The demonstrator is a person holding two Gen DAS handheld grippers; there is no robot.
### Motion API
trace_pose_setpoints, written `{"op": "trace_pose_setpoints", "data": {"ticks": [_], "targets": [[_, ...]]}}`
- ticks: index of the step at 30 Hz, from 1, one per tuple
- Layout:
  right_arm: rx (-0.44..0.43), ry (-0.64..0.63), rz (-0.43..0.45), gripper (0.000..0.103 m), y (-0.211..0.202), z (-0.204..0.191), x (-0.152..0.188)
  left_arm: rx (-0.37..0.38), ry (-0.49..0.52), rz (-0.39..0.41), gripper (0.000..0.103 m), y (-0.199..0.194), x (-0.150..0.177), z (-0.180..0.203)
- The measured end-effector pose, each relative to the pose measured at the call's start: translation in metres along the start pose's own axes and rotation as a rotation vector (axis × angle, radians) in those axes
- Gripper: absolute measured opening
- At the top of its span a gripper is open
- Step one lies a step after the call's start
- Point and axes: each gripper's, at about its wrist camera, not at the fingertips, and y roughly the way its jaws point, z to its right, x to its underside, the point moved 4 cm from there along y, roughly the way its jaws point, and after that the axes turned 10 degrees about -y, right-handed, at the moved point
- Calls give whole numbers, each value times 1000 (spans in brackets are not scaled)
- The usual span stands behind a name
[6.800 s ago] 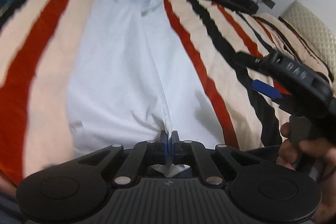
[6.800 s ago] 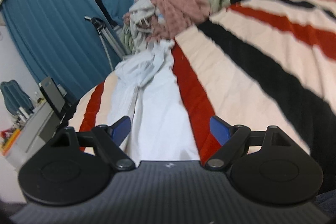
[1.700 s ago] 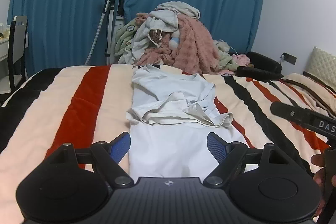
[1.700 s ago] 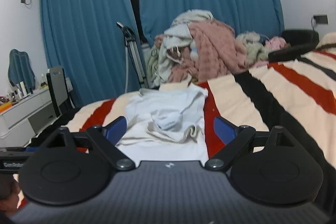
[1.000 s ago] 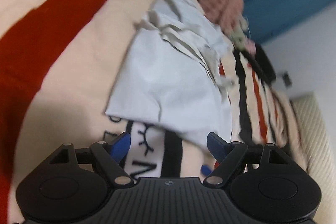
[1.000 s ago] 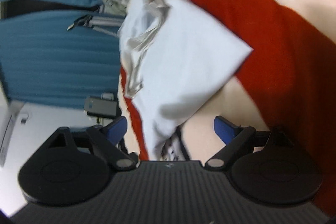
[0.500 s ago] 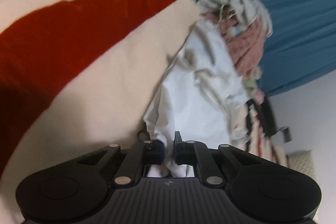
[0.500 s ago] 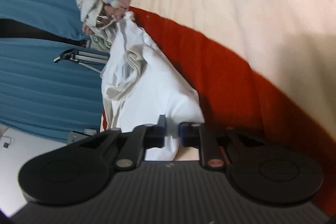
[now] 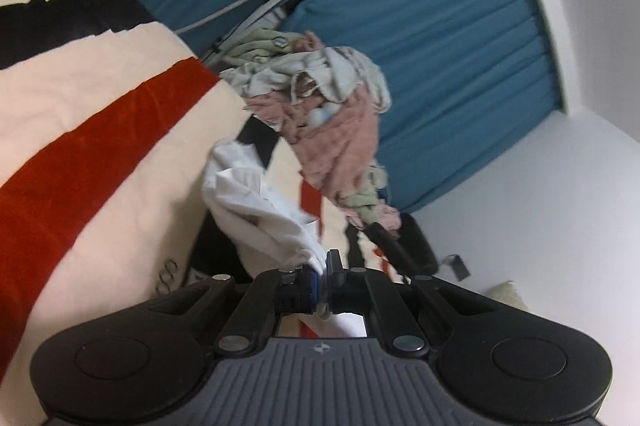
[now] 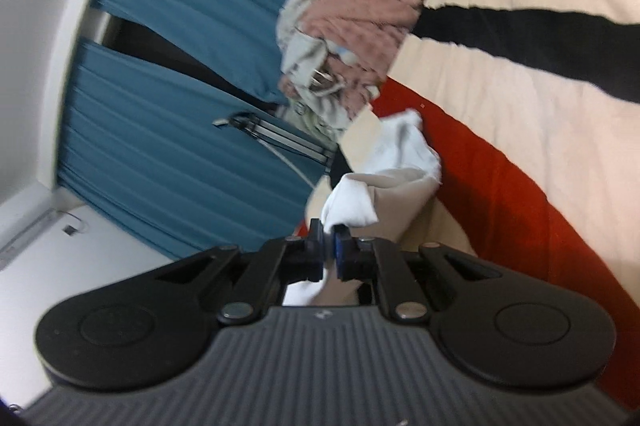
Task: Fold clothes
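We are pinching the white garment (image 9: 256,210) at its near hem, left gripper (image 9: 323,276) and right gripper (image 10: 329,244) each clamping a corner, raising it off the striped bedspread (image 9: 80,130), apparently to carry it over for another fold.

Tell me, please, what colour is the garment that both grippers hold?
White. The garment shows best in the left wrist view, against the striped bedcover.
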Motion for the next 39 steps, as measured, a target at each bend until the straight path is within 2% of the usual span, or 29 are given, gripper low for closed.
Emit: {"op": "trace_pose_setpoints", "data": {"ticks": [3, 6, 9, 13, 16, 20, 23, 25, 31, 32, 33, 34, 35, 36, 37, 38, 39], "targets": [[-31, 8, 35, 9, -39, -9, 4, 28, -6, -17, 4, -32, 20, 6], [-23, -34, 58, 9, -69, -13, 15, 33, -15, -42, 4, -54, 37, 5], [2, -1, 38, 9, -69, -9, 17, -18, -17, -77, 4, -56, 33, 6], [34, 39, -9, 9, -16, -16, -20, -94, 12, -106, 4, -11, -1, 28], [87, 66, -37, 9, 43, -18, -50, -146, -13, -115, 5, 49, -38, 43], [185, 95, -72, 9, 116, -4, -77, -235, -42, -123, 5, 128, -75, 36], [234, 128, -106, 9, 155, 19, -79, -282, -54, -136, 5, 177, -91, 19], [241, 130, -135, 9, 175, 37, -80, -287, -43, -152, 5, 203, -96, 4], [217, 145, -209, 14, 224, 86, -77, -223, 1, -169, 6, 247, -106, -37], [208, 139, -219, 21, 228, 88, -75, -227, 26, -174, 9, 253, -106, -41], [192, 123, -232, 41, 233, 88, -74, -240, 63, -187, 11, 259, -104, -43], [166, 98, -245, 55, 237, 83, -73, -236, 93, -197, 19, 262, -103, -44], [140, 74, -258, 83, 241, 79, -72, -229, 122, -206, 33, 265, -102, -45], [113, 49, -271, 87, 244, 74, -71, -210, 142, -208, 44, 266, -100, -42], [85, 2, -275, 87, 246, 65, -70, -197, 168, -198, 64, 266, -98, -39], [59, -65, -276, 87, 247, 56, -69, -195, 202, -184, 74, 266, -96, -36], [51, -127, -269, 86, 247, 49, -68, -200, 245, -180, 75, 268, -92, -33]]}}
